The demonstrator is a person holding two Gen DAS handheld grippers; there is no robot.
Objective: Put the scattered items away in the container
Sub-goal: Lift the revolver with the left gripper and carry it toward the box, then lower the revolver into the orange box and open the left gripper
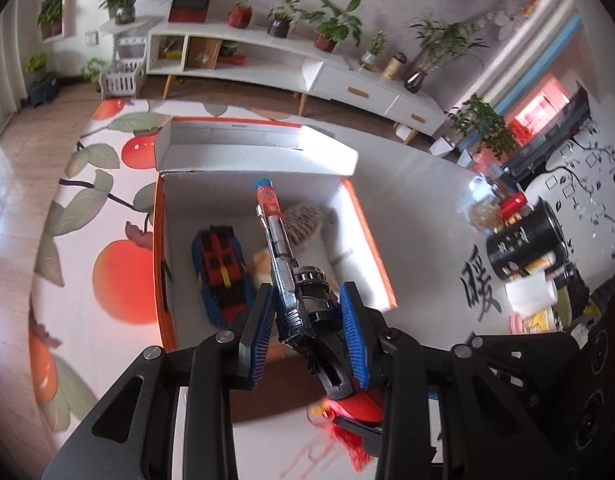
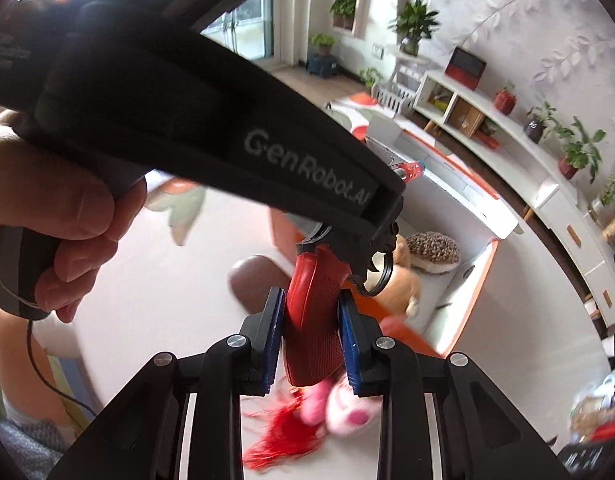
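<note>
Both tools are on the toy gun (image 1: 295, 280) at once: the left hand-held gripper (image 1: 307, 312) has its blue pads clamped on the dark metallic body, barrel pointing away over the box, while the right hand-held gripper (image 2: 311, 320) is clamped on the red grip, seen clearly from the right wrist camera. The gun hangs above the near end of the orange-edged cardboard box (image 1: 163, 240), whose white lid flap stands open at the far side. Down inside the box lie a blue-and-red toy car (image 1: 221, 272) on the left, a spiky grey-brown hedgehog plush (image 1: 305, 224) toward the far right corner and a tan plush (image 2: 399, 284) just beside it. Under the right tool, on the bench, a pink plush (image 2: 347, 408) and a red tassel (image 2: 283, 436) sit blurred, outside the box. The bench (image 1: 419, 216) is a glossy white surface printed with orange fruit and grey-green leaves, plus dark calligraphy off to the right. A black canister (image 1: 523, 240) and a cluster of jars crowd the bench's right edge. Beyond it, a long white media cabinet (image 1: 347, 76) on wooden legs carries a row of potted plants against a pale flower-embossed wall, and wood flooring runs left toward a bright window.
</note>
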